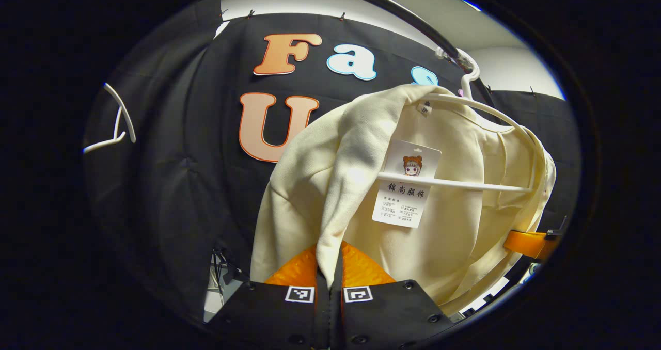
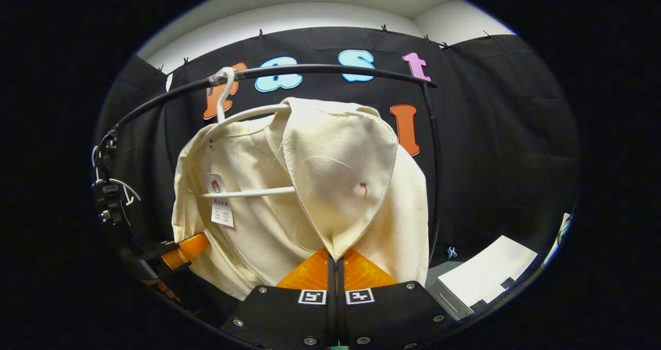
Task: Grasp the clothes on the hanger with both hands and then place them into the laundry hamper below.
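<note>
A cream garment (image 1: pixel 439 236) hangs on a white hanger (image 1: pixel 459 184) hooked over a black rail (image 1: pixel 392 14); a paper tag (image 1: pixel 405 187) dangles inside its collar. My left gripper (image 1: pixel 329 267) is shut on the garment's left front edge, the cloth pinched between its fingers. In the right gripper view the same garment (image 2: pixel 248 226) hangs from the hanger (image 2: pixel 248 192) on the rail (image 2: pixel 320 72), and my right gripper (image 2: pixel 335 261) is shut on the pointed flap of the right front edge. The other gripper (image 2: pixel 181 252) shows at the garment's lower left. The other gripper (image 1: pixel 532 242) also shows at the garment's right.
A spare white hanger (image 1: pixel 116 128) hangs at far left. The rail bends down into a black upright post (image 2: pixel 435 174) right of the garment. A white box (image 2: pixel 485 277) lies low at the right. Black cloth walls close in behind.
</note>
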